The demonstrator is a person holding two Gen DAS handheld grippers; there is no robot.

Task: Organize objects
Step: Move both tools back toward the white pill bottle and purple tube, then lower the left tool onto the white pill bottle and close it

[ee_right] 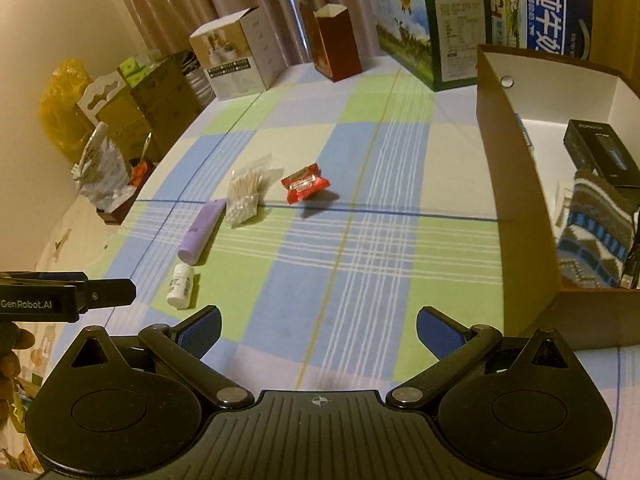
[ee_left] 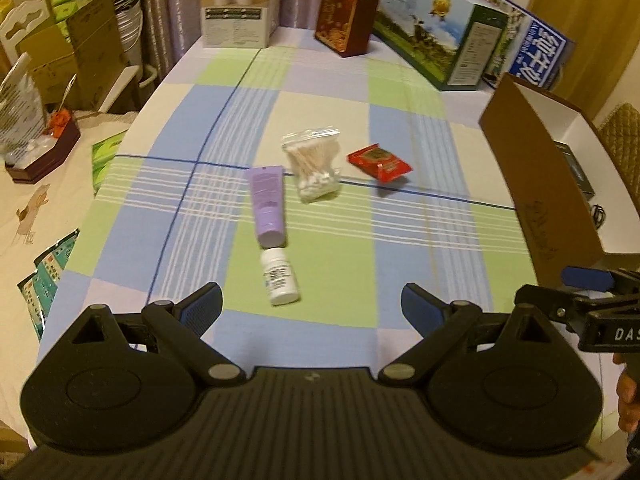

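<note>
Left wrist view is showing the left gripper [ee_left: 311, 304] hovering with fingers spread and empty, the white bottle [ee_left: 279, 277] lying at 12 o'clock just beyond them, touching the purple tube [ee_left: 268, 205]. Right gripper [ee_right: 318, 330] is likewise gaping empty, the cardboard box [ee_right: 516, 184] sitting at 2 o'clock, the red packet [ee_right: 305, 188] at 12.

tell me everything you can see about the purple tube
The purple tube is a soft-looking lilac squeeze tube, seemingly plastic, lying flat on the checked tablecloth. Its crimped end points away; its round cap end sits right at the small white bottle, possibly touching. The cotton swab bag lies just beside it. No gripper touches it.
</note>
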